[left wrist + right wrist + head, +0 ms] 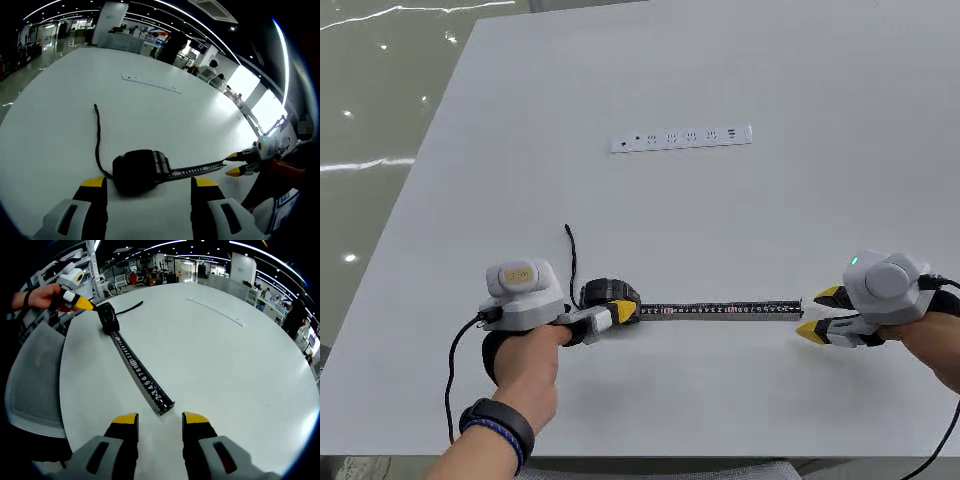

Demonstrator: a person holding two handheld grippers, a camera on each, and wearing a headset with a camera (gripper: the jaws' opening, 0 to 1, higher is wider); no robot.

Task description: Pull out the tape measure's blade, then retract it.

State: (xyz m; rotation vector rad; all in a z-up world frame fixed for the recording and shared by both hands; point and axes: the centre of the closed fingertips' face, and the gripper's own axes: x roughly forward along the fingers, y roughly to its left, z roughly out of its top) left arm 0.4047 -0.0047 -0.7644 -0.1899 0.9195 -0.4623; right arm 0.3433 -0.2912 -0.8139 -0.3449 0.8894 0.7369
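Blade (720,310) lies out along the table's (720,200) near edge; left gripper (149,183) and right gripper (159,418) both gape, empty; the person should steady the case (137,170) and feed the blade tip back slowly.

Grippers, two, mine: left gripper (149,183), held by my left hand (528,362), jaws parted; right gripper (819,314), in my right hand (932,340), jaws parted, facing it.

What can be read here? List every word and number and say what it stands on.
"2 3 4 5 6 7 8 9": digits along the tape measure's blade, read from its tip in the right gripper view.
White print on the blade beside the case: too blurred to read.
Markings on the power strip: too small to read.
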